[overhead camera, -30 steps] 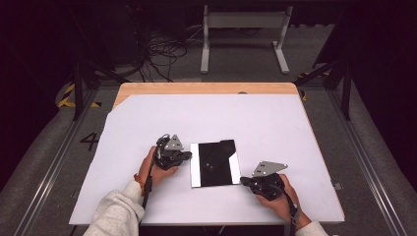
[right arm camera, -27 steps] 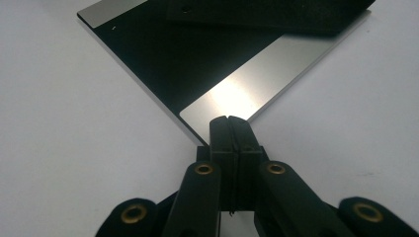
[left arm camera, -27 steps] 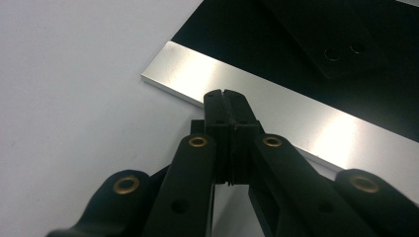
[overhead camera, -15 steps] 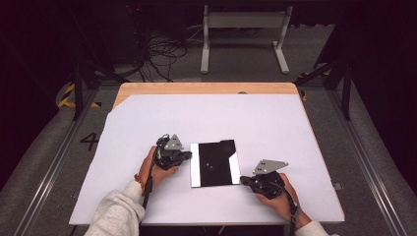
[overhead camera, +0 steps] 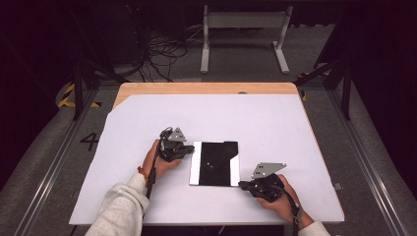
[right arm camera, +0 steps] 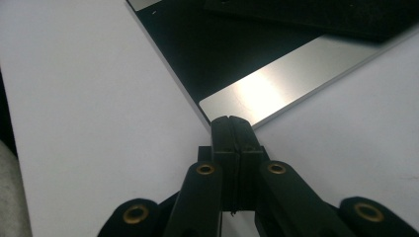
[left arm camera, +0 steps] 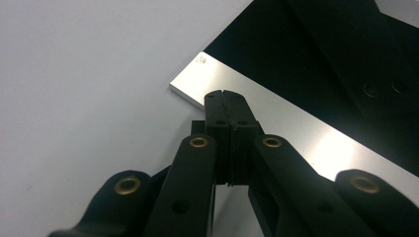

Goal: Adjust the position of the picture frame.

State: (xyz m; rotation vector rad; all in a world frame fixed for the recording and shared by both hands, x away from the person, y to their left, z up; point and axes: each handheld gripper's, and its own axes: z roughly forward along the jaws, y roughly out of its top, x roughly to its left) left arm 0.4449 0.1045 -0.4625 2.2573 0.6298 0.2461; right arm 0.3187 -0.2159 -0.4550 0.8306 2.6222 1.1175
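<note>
Jaws of the left gripper (left arm camera: 228, 96) and right gripper (right arm camera: 232, 122) are pressing fully closed, empty, each gripper view revealing them touching the flat silver-edged black plate's (overhead camera: 215, 163) corners on the white tabletop (overhead camera: 147, 113).

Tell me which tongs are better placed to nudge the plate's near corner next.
Right, probably. The right tongs, shut, sit at the near corner of the silver-edged black plate; the left tongs, also shut, meet its left edge further up.
</note>
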